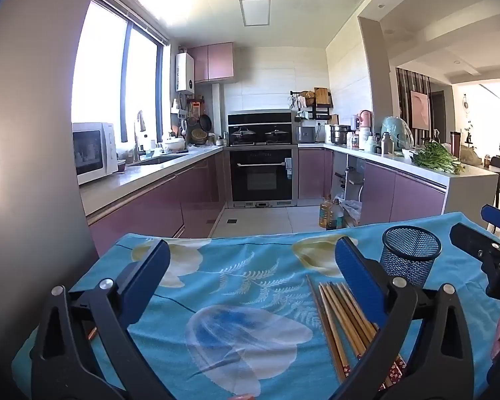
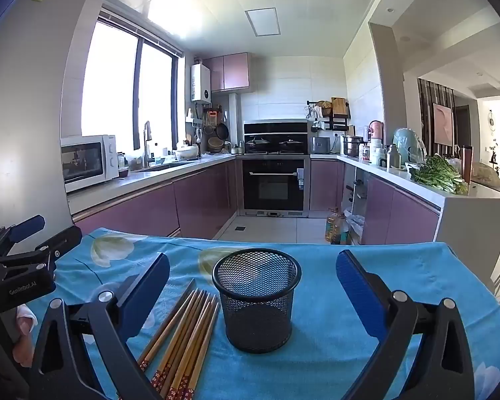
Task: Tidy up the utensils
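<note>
Several wooden chopsticks [image 1: 343, 316] with red patterned ends lie side by side on the blue flowered tablecloth [image 1: 250, 300]. A black mesh cup [image 1: 411, 255] stands upright and empty just right of them. My left gripper [image 1: 253, 263] is open above the cloth, and its right finger hangs over the chopsticks. In the right wrist view, my right gripper [image 2: 253, 260] is open with the mesh cup [image 2: 256, 300] centred between its spread fingers, untouched. The chopsticks [image 2: 186, 333] lie by its left finger. Each gripper shows at the edge of the other's view.
The table's far edge drops to a tiled floor with oil bottles [image 2: 336, 226] standing on it. Beyond are purple kitchen cabinets, an oven [image 2: 273, 183] and a microwave [image 2: 86, 161]. A grey wall [image 1: 33, 133] rises close on the left. A hand [image 2: 21, 333] holds the left gripper.
</note>
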Tool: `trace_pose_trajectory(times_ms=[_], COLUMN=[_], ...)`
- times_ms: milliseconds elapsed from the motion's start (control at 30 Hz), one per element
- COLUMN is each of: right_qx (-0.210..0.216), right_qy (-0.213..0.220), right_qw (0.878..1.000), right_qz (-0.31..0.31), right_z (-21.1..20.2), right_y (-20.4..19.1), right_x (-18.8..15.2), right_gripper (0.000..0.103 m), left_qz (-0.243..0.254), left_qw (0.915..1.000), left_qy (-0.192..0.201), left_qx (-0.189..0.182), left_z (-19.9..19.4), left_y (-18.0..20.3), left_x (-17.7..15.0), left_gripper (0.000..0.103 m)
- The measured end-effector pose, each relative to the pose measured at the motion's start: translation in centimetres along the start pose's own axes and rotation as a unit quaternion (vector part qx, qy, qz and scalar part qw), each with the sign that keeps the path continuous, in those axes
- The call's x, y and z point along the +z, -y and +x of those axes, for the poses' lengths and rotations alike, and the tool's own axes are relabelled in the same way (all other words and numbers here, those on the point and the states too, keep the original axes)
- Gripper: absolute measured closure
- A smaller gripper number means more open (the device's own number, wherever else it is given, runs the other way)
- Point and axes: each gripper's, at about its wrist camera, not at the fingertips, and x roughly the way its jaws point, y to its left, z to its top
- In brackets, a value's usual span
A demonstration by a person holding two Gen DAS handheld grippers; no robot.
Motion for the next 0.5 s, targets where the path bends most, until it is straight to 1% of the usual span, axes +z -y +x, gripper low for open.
trace_pose_trajectory(times_ms=[233,333,433,500], right_qx=[-0.003,0.000,0.001,0.003], right_qy=[0.004,0.009,0.009,0.010], right_qw=[1.000,1.000,1.000,1.000], right_qz=[0.000,0.000,0.000,0.004], right_z=[0.0,-0.1,-0.1,-0.3], right_y=[0.0,-0.2,-0.4,0.3], right_x=[0.0,-0.1,-0.3,-0.1], right_gripper=[0.006,0.006,0.006,0.006], left_qz=[-0.008,-0.010,-0.009,-0.009], left_qw=[1.0000,0.9999,0.9998,0.9998], left_qy=[-0.003,0.004,0.016,0.016], left_qx=[-0.004,-0.005,-0.006,-0.007], left_z=[0.2,-0.3,-0.7,-0.7], left_y=[0.2,0.0,0.2,0.2], left_x=[0.6,0.8,0.3,0.3], left_gripper=[0.005,0.005,0.005,0.005])
